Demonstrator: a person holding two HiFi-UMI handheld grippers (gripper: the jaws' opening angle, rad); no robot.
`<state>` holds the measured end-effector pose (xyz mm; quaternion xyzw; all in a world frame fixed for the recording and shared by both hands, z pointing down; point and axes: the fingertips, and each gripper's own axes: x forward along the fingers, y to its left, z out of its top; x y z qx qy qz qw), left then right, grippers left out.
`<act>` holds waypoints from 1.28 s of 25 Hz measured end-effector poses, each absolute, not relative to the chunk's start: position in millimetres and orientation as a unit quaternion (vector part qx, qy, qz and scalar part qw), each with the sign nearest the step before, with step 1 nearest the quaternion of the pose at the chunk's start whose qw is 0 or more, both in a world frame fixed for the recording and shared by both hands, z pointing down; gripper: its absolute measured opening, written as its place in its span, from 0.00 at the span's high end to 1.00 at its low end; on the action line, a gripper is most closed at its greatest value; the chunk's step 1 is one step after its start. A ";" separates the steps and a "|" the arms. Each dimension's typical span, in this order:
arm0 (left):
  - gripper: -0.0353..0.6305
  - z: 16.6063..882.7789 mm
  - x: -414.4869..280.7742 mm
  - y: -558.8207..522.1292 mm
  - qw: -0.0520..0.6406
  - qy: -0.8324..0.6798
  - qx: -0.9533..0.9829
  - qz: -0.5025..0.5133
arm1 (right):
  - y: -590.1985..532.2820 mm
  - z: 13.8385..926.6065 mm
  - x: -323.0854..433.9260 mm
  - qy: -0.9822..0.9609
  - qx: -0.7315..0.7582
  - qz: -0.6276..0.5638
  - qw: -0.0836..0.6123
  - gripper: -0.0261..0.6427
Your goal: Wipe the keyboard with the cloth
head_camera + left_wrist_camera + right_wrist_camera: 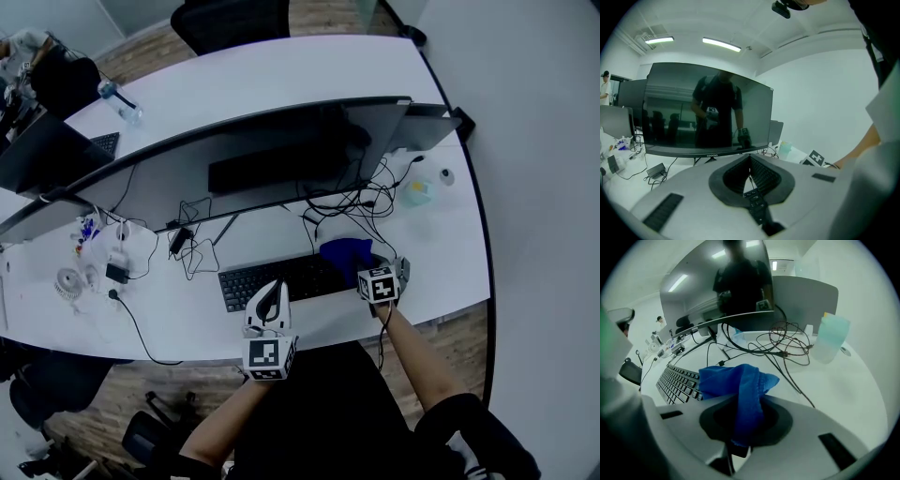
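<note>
Over the right end of the keyboard [281, 278]: cloth [740, 378] gripped, wipe about to start.
On the white desk [441, 234], the right gripper [746, 420] has its fingers clamped on the blue cloth, which lies bunched there. The left gripper [270, 298], fingers closed on nothing, hovers by the keyboard's near edge. The wipe looks unstarted; the next move probably calls for pressing the cloth down and dragging it left along the keys, clear of the far cables [361, 202].

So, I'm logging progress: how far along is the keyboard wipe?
Done: the right gripper has the blue cloth clamped. In hand: the cloth sits at the right end of the keyboard. Left: the wiping itself; nothing shows any keys wiped. The left gripper is shut and empty.
</note>
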<state>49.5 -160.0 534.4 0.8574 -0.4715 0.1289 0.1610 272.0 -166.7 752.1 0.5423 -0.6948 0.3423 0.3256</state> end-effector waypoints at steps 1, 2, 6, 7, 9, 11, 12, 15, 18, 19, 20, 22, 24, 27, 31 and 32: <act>0.93 534.3 49.0 -159.2 0.160 -0.472 0.857 0.129 | -166.0 752.1 277.9 -0.691 0.547 0.343 0.326 0.86; 0.93 534.0 48.2 -158.4 0.159 -0.473 0.857 0.128 | -165.6 751.7 283.7 -0.686 0.553 0.342 0.326 0.86; 0.93 531.5 42.0 -153.3 0.157 -0.476 0.856 0.125 | -165.5 744.3 304.0 -0.668 0.579 0.336 0.326 0.87; 0.93 530.7 39.4 -151.2 0.157 -0.476 0.856 0.124 | -165.7 740.5 307.2 -0.664 0.585 0.334 0.324 0.87; 0.93 529.6 33.4 -146.5 0.158 -0.478 0.856 0.121 | -166.6 730.2 311.1 -0.659 0.599 0.327 0.314 0.87; 0.93 528.8 25.6 -140.3 0.159 -0.480 0.855 0.119 | -166.6 714.7 310.7 -0.656 0.615 0.324 0.293 0.87; 0.93 528.3 20.9 -136.5 0.160 -0.481 0.854 0.118 | -165.8 704.7 308.0 -0.657 0.623 0.323 0.277 0.87; 0.93 526.9 4.4 -125.8 0.161 -0.489 0.849 0.113 | -163.0 671.5 289.0 -0.667 0.636 0.316 0.226 0.87; 0.93 526.8 -16.6 -117.2 0.163 -0.500 0.844 0.108 | -159.8 646.4 253.5 -0.682 0.631 0.319 0.186 0.87; 0.93 527.0 -24.5 -113.7 0.165 -0.504 0.841 0.106 | -158.3 639.2 239.1 -0.687 0.627 0.326 0.170 0.87; 0.93 527.0 -32.8 -109.9 0.166 -0.508 0.839 0.104 | -156.7 632.0 223.9 -0.692 0.621 0.334 0.154 0.87; 0.93 526.3 -50.7 -102.1 0.169 -0.517 0.833 0.101 | -154.8 618.7 189.8 -0.705 0.605 0.347 0.128 0.87; 0.93 525.7 -70.6 -94.9 0.171 -0.529 0.825 0.097 | -155.4 610.9 149.0 -0.721 0.580 0.361 0.110 0.87; 0.93 524.8 -97.6 -84.4 0.175 -0.549 0.813 0.090 | -155.9 608.8 80.5 -0.753 0.532 0.372 0.108 0.87; 0.93 520.7 -128.4 -73.5 0.180 -0.571 0.797 0.081 | -147.3 617.3 -9.0 -0.791 0.466 0.371 0.138 0.87; 0.93 520.2 -135.7 -70.8 0.181 -0.577 0.792 0.079 | -143.7 621.6 -29.3 -0.799 0.450 0.373 0.145 0.87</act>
